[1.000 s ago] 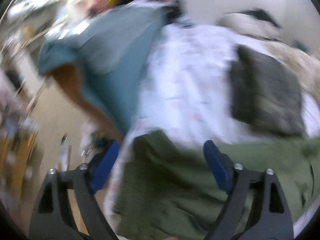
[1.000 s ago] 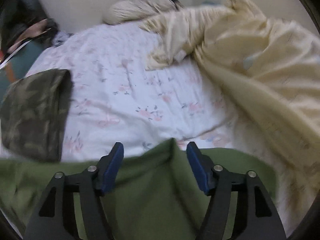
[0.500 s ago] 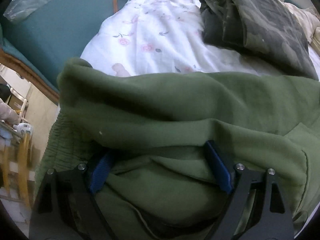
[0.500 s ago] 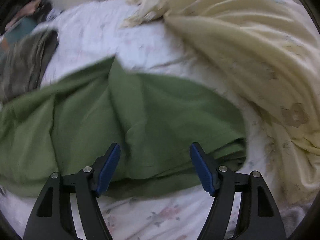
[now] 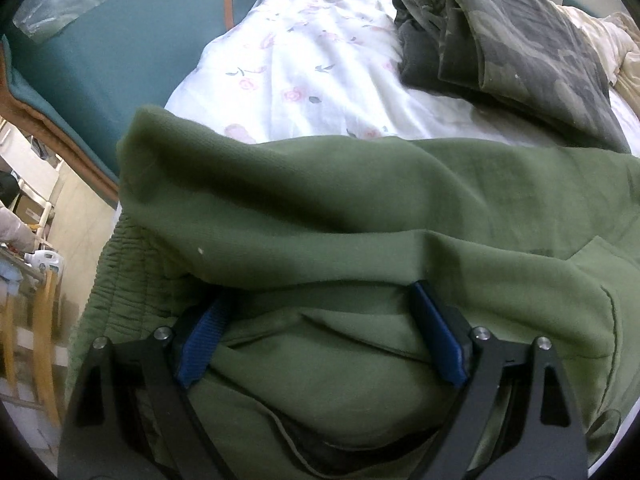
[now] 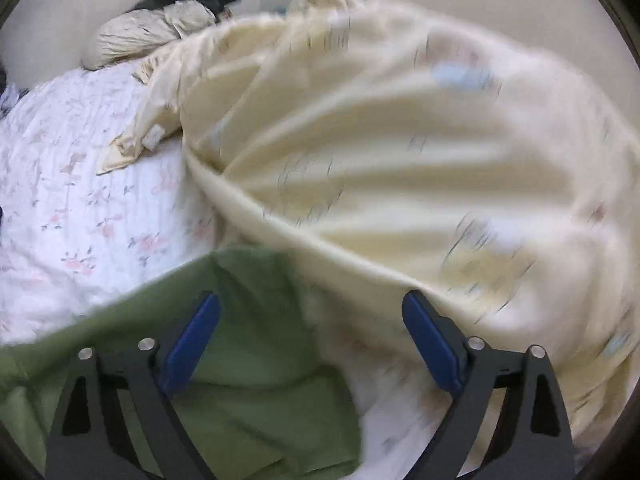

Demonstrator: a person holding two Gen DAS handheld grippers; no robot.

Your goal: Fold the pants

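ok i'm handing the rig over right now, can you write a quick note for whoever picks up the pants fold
Left gripper: jaws wide, tips tucked under a fold of the green pants; whether it grips is unclear.
Right gripper: jaws opening, pads pressing on nothing, over the pants' end by the cream blanket.
Pants lie across the near edge of the floral sheet, doubled over but bunched near the waistband.
Camo garment sits folded further back.
Left to do: smooth, finish folding.
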